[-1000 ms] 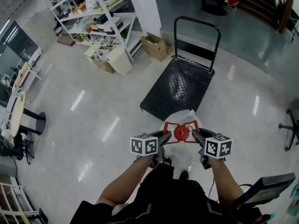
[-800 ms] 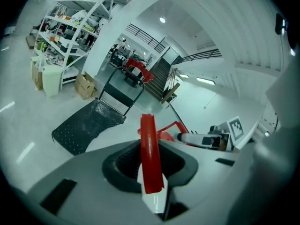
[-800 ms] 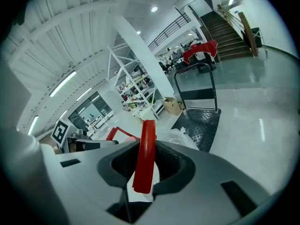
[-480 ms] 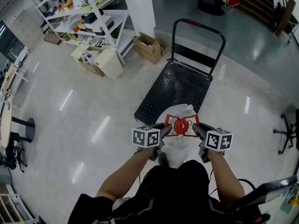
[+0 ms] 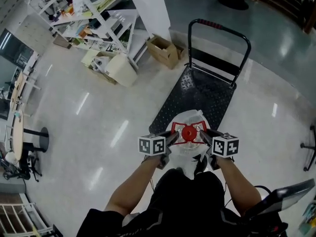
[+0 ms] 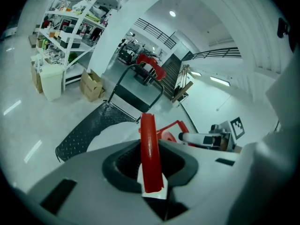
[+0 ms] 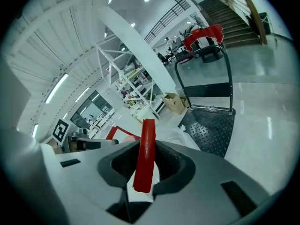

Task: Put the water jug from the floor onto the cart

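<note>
Holds the water jug (image 5: 190,149) by its red handle (image 5: 196,126), in front of the body and between both forearms. Grasps one side of that handle with the left hand-held gripper (image 5: 172,137) and the other side with the right hand-held gripper (image 5: 203,135). Confirmed in the left gripper view: jaws clenched on a red strip of the handle running upright between them. Same in the right gripper view, with the jaws pinched on a red strip.

From the head view, places the jug over the near edge of the black studded deck of the cart (image 5: 207,92). Cannot tell whether it touches the deck. Ends, at the cart's far side, in an upright push bar (image 5: 219,27).

Beyond, to the left on the glossy floor (image 5: 74,132): an open cardboard box (image 5: 165,51) and white shelving (image 5: 94,14) packed with goods.
</note>
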The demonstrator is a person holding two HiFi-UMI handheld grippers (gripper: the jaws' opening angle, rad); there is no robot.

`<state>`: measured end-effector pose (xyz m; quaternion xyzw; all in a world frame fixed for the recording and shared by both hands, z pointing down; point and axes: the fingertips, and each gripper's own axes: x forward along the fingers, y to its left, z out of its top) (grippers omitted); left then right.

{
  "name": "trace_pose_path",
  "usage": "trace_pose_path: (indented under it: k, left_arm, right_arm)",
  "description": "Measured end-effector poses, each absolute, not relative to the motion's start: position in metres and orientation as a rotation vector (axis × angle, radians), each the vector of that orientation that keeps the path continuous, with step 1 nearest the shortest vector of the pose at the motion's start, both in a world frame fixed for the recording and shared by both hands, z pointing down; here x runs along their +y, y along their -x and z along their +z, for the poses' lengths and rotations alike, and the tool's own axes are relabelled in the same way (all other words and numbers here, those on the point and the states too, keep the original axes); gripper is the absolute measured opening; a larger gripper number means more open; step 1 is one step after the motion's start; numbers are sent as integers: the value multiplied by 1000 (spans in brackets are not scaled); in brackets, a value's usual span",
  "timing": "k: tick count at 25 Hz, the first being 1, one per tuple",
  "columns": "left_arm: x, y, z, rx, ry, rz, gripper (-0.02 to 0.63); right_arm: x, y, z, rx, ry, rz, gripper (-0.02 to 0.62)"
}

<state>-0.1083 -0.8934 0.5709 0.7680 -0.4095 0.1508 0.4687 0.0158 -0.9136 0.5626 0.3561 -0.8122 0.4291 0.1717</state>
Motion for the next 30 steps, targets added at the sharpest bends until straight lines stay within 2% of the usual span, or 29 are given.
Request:
trace_pose_path:
  k: [15,30]
  left_arm:
    - [-1001,129,682,-916,-1841,452,74]
    - [-1026,151,738,-875,-1838,527,74]
  right_arm:
    - [-1016,5,667,-2122,-1101,1261,87]
    - [-1033,2,726,-2009,-1159,1381,87]
